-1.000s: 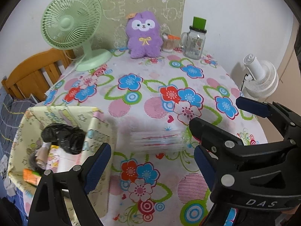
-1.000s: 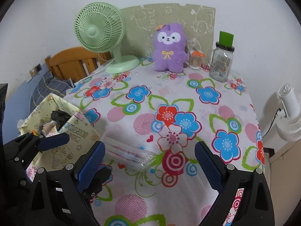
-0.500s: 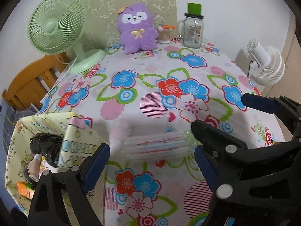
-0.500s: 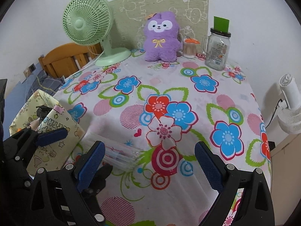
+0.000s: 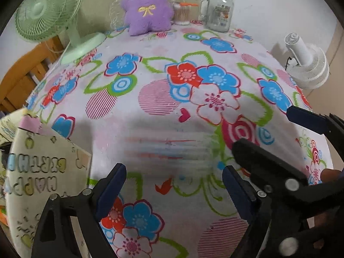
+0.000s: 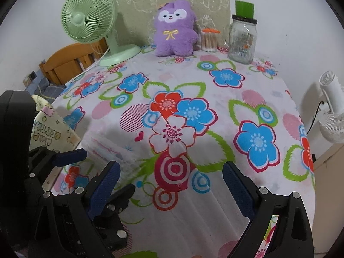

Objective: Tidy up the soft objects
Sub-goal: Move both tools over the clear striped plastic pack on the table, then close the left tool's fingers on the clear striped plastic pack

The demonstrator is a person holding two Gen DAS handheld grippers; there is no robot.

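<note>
Left gripper [image 5: 173, 190]: seen from the left wrist, its blue-padded jaws stand wide apart with nothing between them, low over the near part of the counter.
Clear packet [image 5: 169, 149]: a see-through plastic pack with red and blue stripes inside, blurred here, lies flat on the flowered cloth just ahead of the left gripper, untouched.
Right gripper [image 5: 277, 148]: reaches in from the right of this view, one black finger close by the packet's right end, one blue pad farther right; its jaws are spread too.
Plush toy [image 5: 148, 8]: purple, upright at the far edge of the counter, leaning on a pale green board.
Gift bag [image 5: 40, 172]: printed with birthday lettering, it stands just off the counter's left edge.
Far row: a green desk fan [image 5: 49, 10] at the left, a cotton swab tub [image 5: 182, 14] and a glass jar [image 5: 219, 10] with a green lid to the right of the plush.
White fan [image 5: 307, 64]: off the counter to the right.

Right gripper [image 6: 169, 188]: from the right wrist, jaws parted wide and empty above the near edge of the counter [image 6: 215, 204].
Left gripper [image 6: 94, 172]: comes in at the left, open, beside the clear packet [image 6: 107, 150], which lies near the counter's left edge, next to the gift bag [image 6: 51, 129].
Plush toy [image 6: 174, 29]: sits far back, well apart from both grippers, between the green desk fan [image 6: 90, 15] and the cotton swab tub [image 6: 209, 39].
</note>
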